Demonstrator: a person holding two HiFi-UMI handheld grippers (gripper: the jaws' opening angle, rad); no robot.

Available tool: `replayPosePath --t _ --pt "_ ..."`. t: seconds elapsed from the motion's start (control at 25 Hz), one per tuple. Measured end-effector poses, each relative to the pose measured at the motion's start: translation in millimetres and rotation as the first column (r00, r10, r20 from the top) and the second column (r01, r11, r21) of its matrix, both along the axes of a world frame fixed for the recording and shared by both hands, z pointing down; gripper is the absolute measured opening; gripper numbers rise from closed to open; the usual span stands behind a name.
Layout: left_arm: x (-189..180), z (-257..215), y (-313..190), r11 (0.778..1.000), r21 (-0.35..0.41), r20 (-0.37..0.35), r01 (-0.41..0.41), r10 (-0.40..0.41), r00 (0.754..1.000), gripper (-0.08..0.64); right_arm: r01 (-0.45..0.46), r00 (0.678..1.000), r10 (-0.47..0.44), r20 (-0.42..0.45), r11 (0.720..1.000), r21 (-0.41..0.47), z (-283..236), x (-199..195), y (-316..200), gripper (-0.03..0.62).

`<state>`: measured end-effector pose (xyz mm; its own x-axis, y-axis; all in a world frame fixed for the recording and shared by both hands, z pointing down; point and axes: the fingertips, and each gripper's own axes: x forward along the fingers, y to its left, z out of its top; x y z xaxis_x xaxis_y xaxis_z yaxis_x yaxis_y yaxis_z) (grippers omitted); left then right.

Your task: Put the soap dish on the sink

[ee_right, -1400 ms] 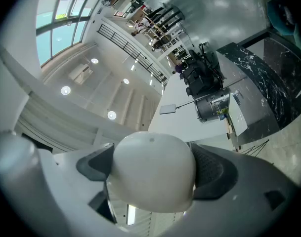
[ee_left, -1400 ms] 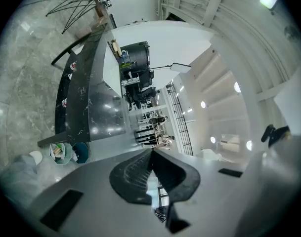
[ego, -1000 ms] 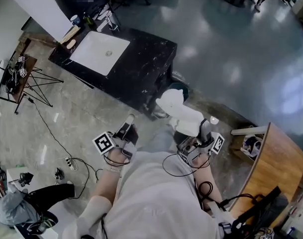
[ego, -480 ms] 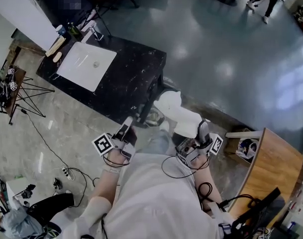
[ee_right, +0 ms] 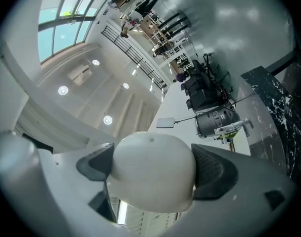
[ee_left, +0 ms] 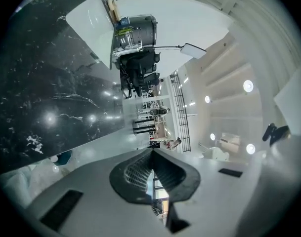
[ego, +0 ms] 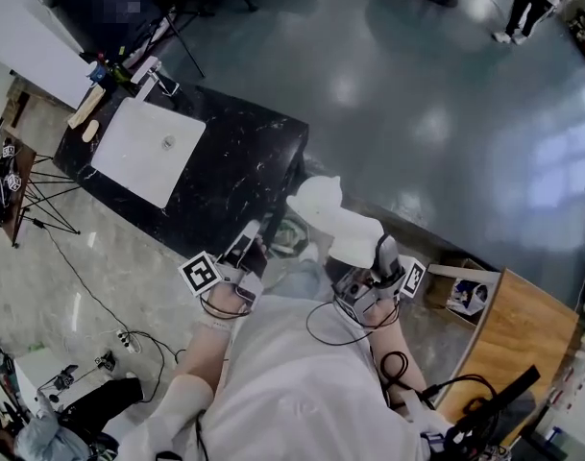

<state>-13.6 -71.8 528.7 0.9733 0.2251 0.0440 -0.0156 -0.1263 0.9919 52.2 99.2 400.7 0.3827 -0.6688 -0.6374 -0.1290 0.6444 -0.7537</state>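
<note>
Soap dish in carriage, not yet at the sink.
White soap dish [ego: 332,221] is clamped between the jaws of the right gripper [ego: 367,257], well apart from the white sink [ego: 129,157] set in the black tabletop [ego: 244,166]. Left gripper [ego: 249,248] has its jaws together, with nothing between them. Advice: hold the dish level with a firm grip, lower it until it rests on the sink's edge, then release.

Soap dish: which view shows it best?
Right gripper view: the soap dish sits large and white, clamped between the jaws of the right gripper. Head view shows it small, from above. Left gripper view misses it.
</note>
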Motion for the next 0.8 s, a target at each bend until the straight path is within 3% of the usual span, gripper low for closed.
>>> replayPosePath --t 0.44,0.6,0.8 --pt "92 -5 -16 0.999 -0.047 -0.023 0.022 -0.023 0.999 0.009 0.025 1.0 -0.025 0.007 0.999 -0.022 1 93 -26 0.495" --pt "106 -13 -14 0.999 -0.036 -0.034 0.022 -0.023 0.999 0.009 0.038 0.999 -0.037 0.006 0.999 -0.014 -3 110 -29 0.495" --pt "107 -19 -21 0.996 -0.026 -0.041 0.089 -0.09 0.995 0.011 0.089 0.996 -0.089 0.003 0.996 -0.017 -3 134 -40 0.495"
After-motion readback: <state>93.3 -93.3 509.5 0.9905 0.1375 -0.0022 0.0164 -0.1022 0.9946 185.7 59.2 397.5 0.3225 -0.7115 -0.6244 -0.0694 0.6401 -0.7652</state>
